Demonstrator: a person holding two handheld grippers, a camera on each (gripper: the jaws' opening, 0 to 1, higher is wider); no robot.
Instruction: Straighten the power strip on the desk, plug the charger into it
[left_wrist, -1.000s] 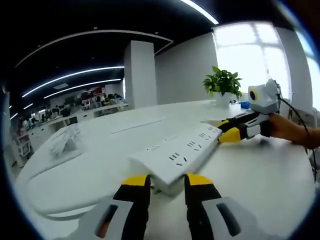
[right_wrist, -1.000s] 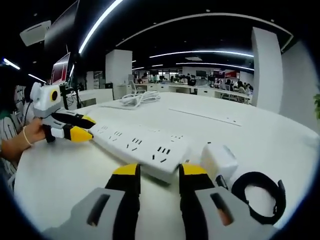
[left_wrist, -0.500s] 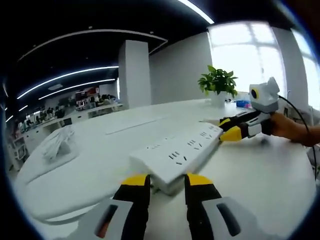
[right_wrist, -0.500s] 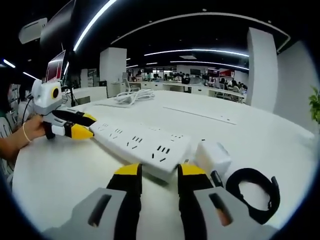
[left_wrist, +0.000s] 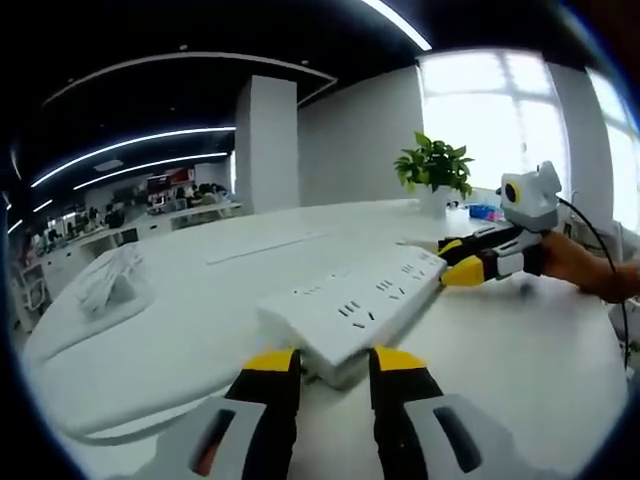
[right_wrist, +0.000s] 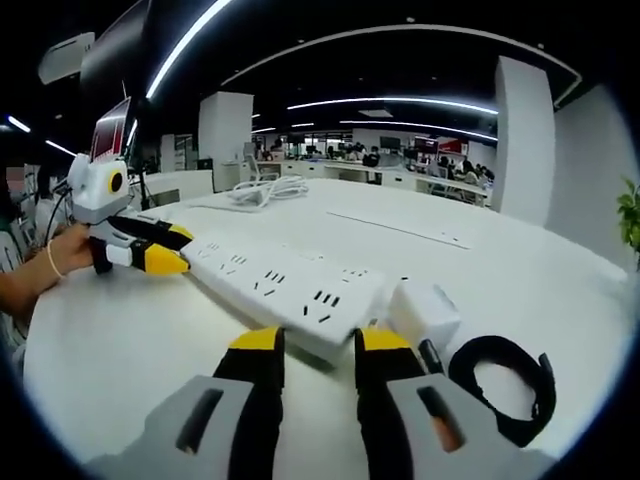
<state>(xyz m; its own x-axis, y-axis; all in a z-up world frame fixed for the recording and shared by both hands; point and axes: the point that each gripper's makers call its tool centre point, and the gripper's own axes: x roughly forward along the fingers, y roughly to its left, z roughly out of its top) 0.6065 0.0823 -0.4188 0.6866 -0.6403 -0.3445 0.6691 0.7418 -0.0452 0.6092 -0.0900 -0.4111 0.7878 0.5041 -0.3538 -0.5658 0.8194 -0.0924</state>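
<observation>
Power strip (left_wrist: 352, 313): long white bar with several socket rows, flat on the desk, out on the open top, well in from the edges; one end between each gripper's yellow tips; seen too in the right gripper view (right_wrist: 285, 291).
Left gripper (left_wrist: 333, 366): jaws parted, yellow tips just either side of the strip's near end corner; actual touch not clear; in the right gripper view (right_wrist: 160, 247), held by a hand (right_wrist: 62, 255) at the strip's far end.
Right gripper (right_wrist: 307, 347): jaws apart, straddling the strip's other end, tips close on both sides; clamped or only near, cannot tell; in the left gripper view (left_wrist: 462, 262), yellow tips at the far end of the strip, hand (left_wrist: 578, 267) behind.
Charger (right_wrist: 424, 312): white block, lying just beside the strip's end at the right gripper, not plugged in.
Black cable (right_wrist: 500, 385): coiled in a loop on the desk, next to the charger, toward the near edge.
Desk (left_wrist: 180, 340): large, white, rounded edge; bare top between the things.
White cord bundle (right_wrist: 267, 192): loose heap near the far edge, well apart from the strip; also in the left gripper view (left_wrist: 108, 282).
Potted plant (left_wrist: 434, 170): green, standing at the far edge by the window.
</observation>
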